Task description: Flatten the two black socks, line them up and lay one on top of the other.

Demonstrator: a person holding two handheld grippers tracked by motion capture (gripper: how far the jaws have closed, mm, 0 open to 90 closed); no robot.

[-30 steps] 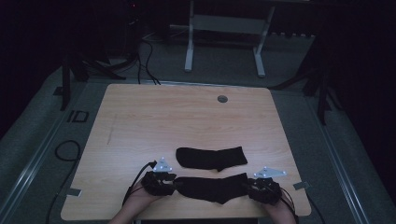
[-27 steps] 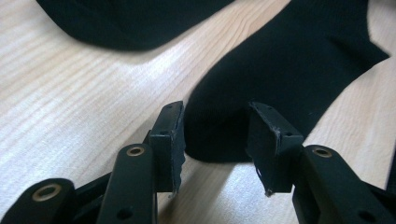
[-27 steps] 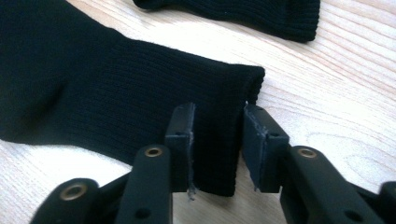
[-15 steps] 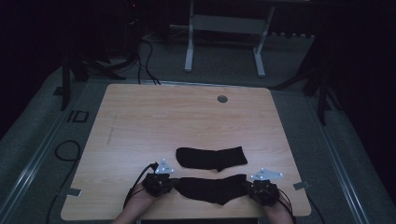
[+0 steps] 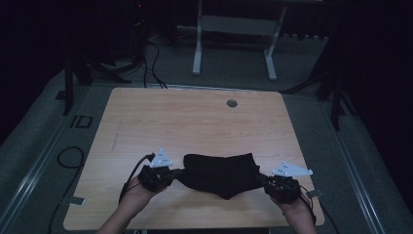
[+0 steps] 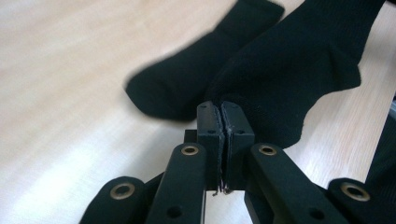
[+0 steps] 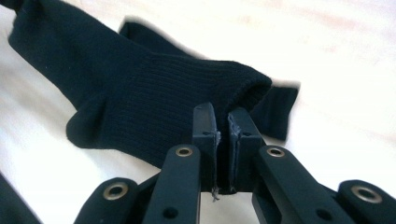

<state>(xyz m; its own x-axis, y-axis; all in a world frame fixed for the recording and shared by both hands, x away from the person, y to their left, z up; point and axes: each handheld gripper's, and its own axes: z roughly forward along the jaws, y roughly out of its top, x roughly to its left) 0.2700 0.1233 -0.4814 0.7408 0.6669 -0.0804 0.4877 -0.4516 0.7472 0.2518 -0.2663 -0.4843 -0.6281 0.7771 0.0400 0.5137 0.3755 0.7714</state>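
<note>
**Desk:** What are you holding right now?

**Me:** One black sock, a gripper at each end. My left gripper is clamped on one end of it, jaws pinched tight with the fabric bunched between the pads. My right gripper is doing the same on the ribbed cuff end. Both sets of jaws have just been closing, and each has sock between them.

**Desk:** Where does the sock sit relative to the table?

**Me:** In the high view it hangs stretched between my two grippers over the near part of the wooden table, sagging a little in the middle. My left hand and right hand come in from the near edge.

**Desk:** Anything else on the table?

**Me:** A second black sock lies flat on the wood just behind the one I hold. From the left gripper view I see its rounded end beside the held sock; from the right gripper view part of it pokes out behind the cuff. I cannot tell whether the two touch. There is also a small round grommet near the far edge, well apart from the socks
</note>
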